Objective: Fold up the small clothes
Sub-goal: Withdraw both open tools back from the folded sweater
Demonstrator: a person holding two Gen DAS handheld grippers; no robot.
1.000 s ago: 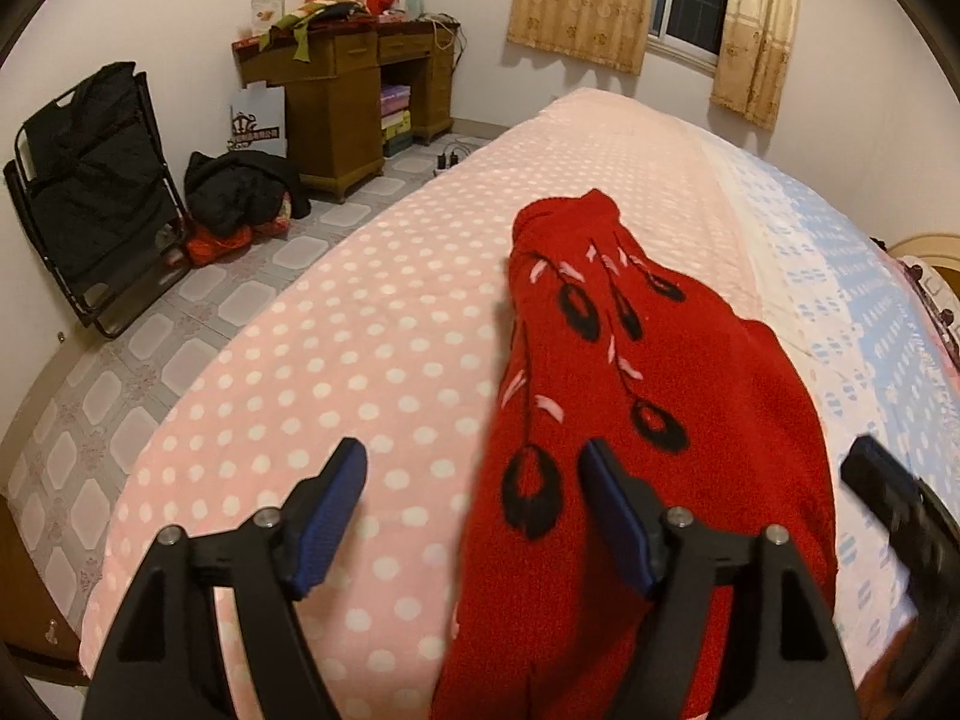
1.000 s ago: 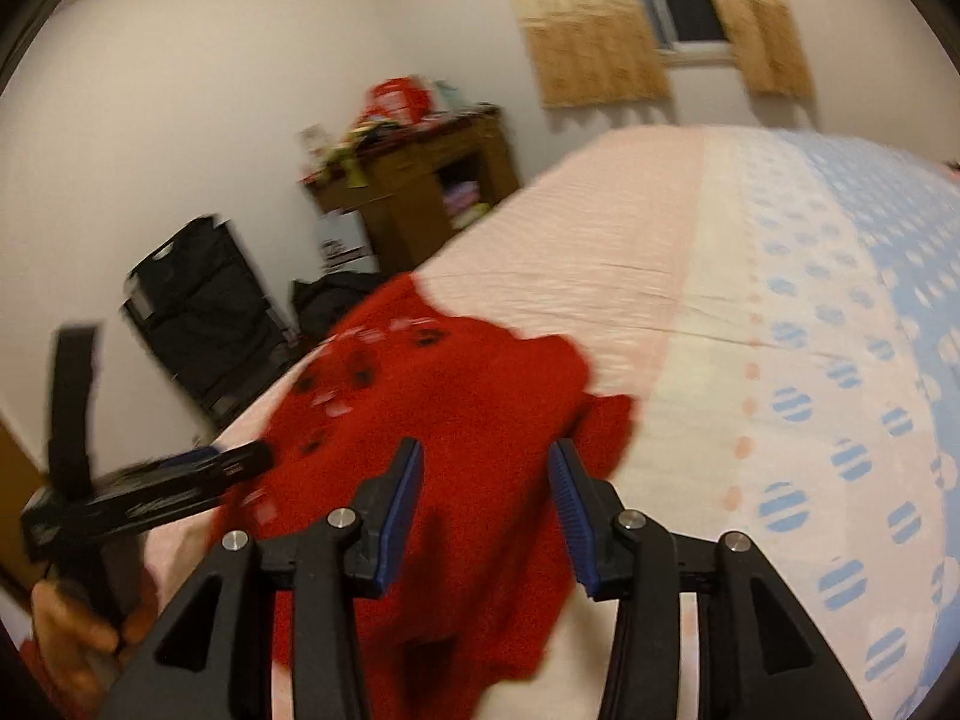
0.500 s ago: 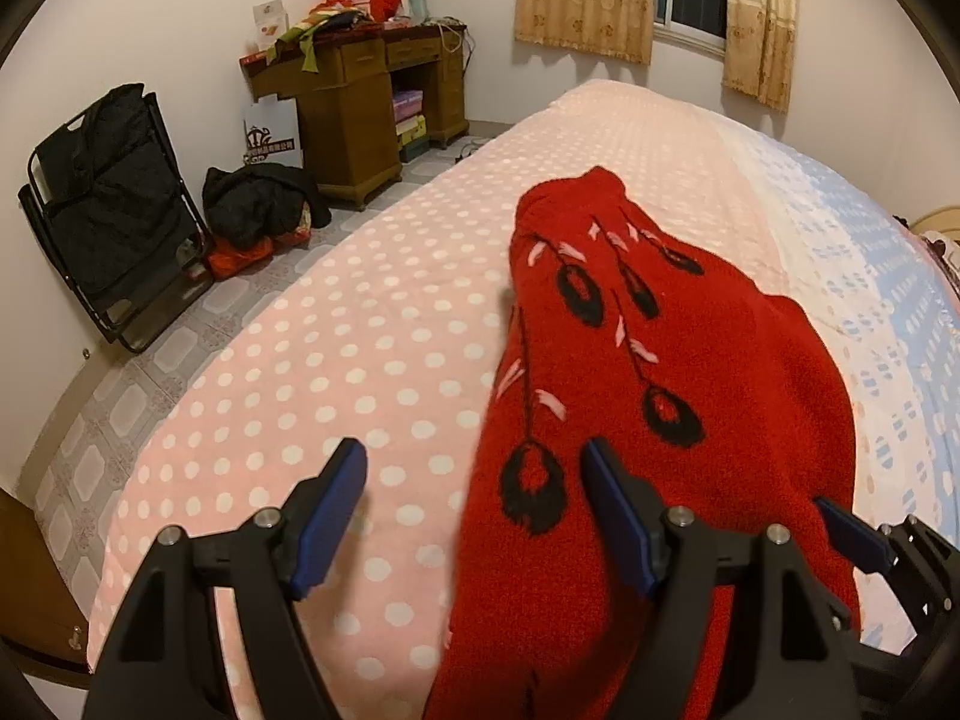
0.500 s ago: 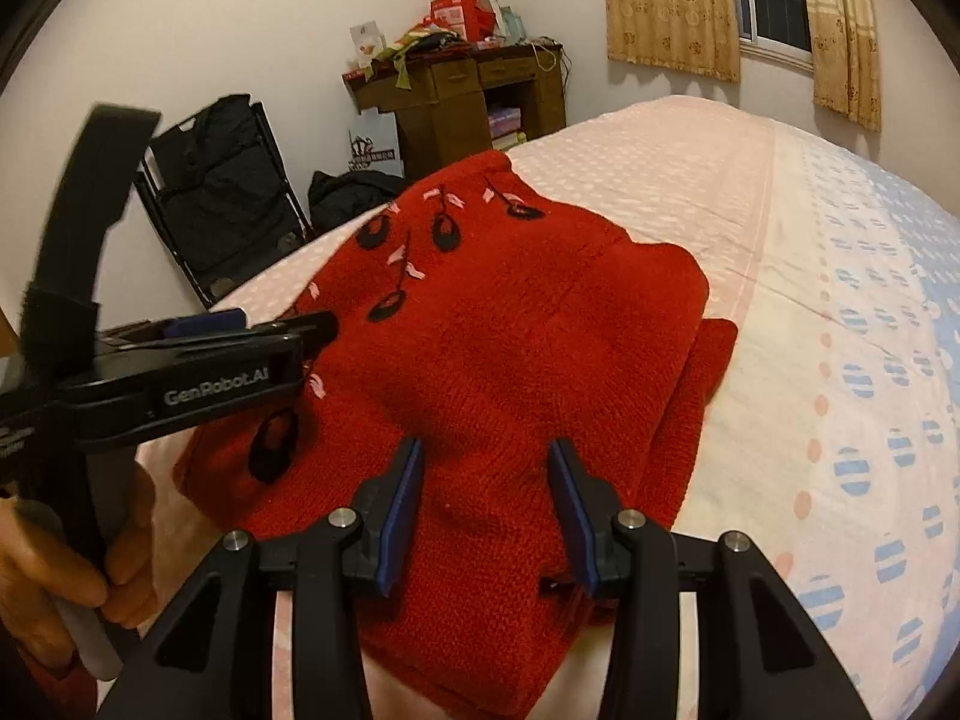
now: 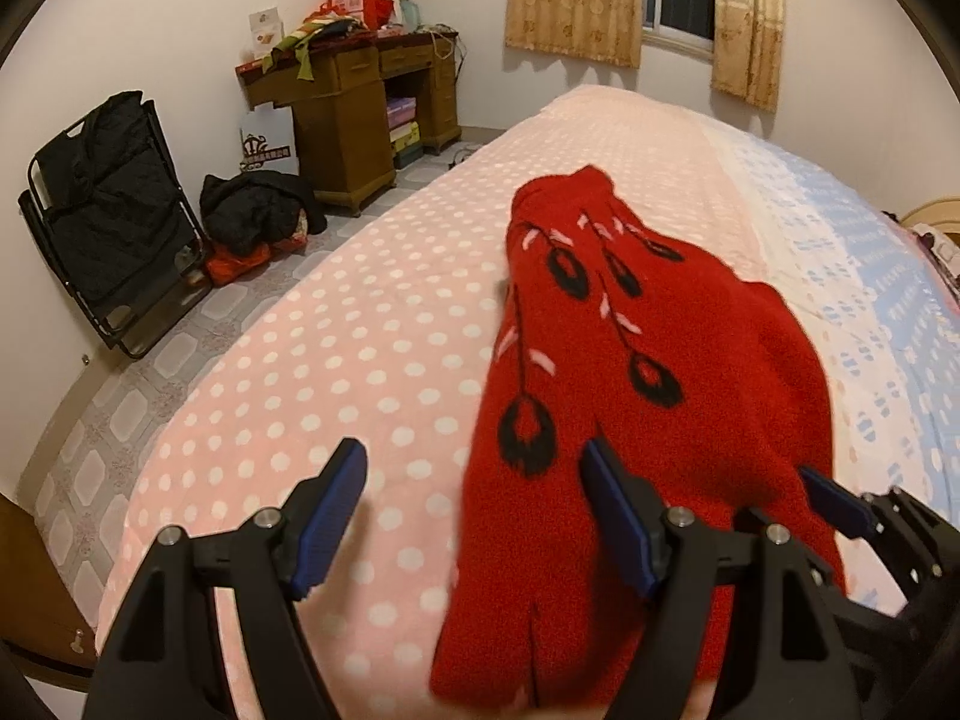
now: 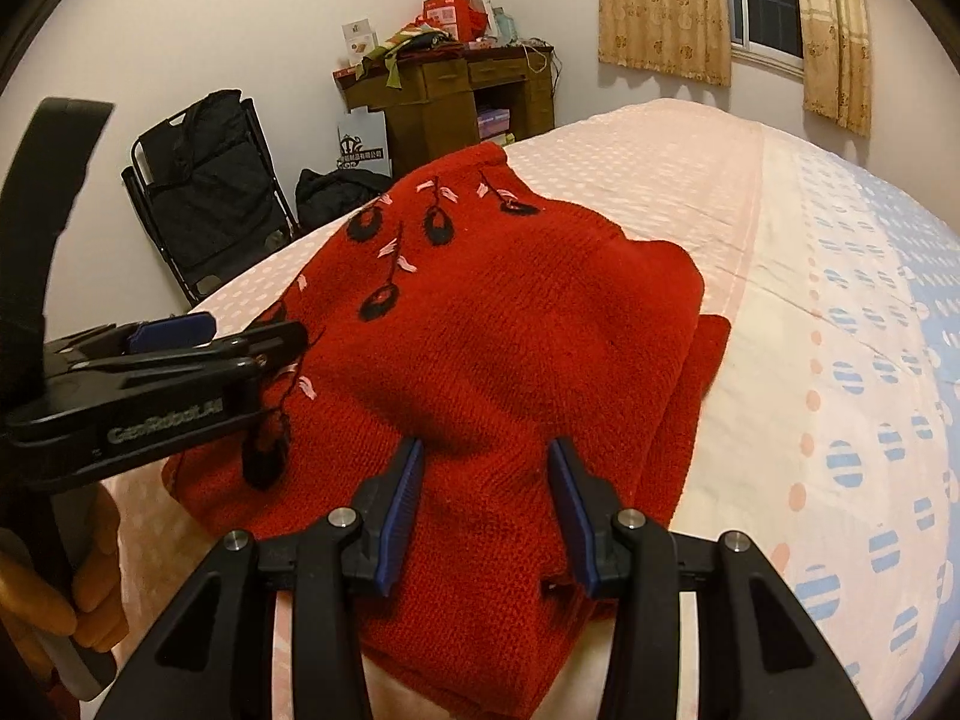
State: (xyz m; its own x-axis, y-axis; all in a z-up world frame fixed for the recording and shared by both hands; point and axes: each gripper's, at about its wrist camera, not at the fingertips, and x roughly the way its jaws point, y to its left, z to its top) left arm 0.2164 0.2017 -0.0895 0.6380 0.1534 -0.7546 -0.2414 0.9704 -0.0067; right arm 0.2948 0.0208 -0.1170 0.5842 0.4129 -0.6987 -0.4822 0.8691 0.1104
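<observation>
A red knitted sweater [image 5: 660, 372] with black and pink leaf patterns lies folded lengthwise on the pink dotted bedspread [image 5: 336, 372]. My left gripper [image 5: 474, 462] is open wide and straddles the sweater's near left edge, one finger over the knit and the other over the bedspread. In the right wrist view the sweater [image 6: 510, 324] fills the middle. My right gripper [image 6: 486, 456] hovers over its near hem, jaws partly apart and pinching nothing. The left gripper [image 6: 180, 348] shows at the left there, with a person's hand [image 6: 90, 612] on its handle. The right gripper [image 5: 840, 504] shows at the lower right of the left wrist view.
The bed's left edge drops to a tiled floor [image 5: 150, 360]. A folding chair with black clothing [image 5: 114, 228], a dark heap of clothes [image 5: 252, 216] and a cluttered wooden desk [image 5: 360, 114] stand by the far wall. A blue-patterned sheet [image 6: 870, 360] covers the bed's right side.
My right gripper has come down and steadied over the sweater's near hem, and its fingers now show closer to the sweater in the left wrist view. The left gripper has barely moved.
</observation>
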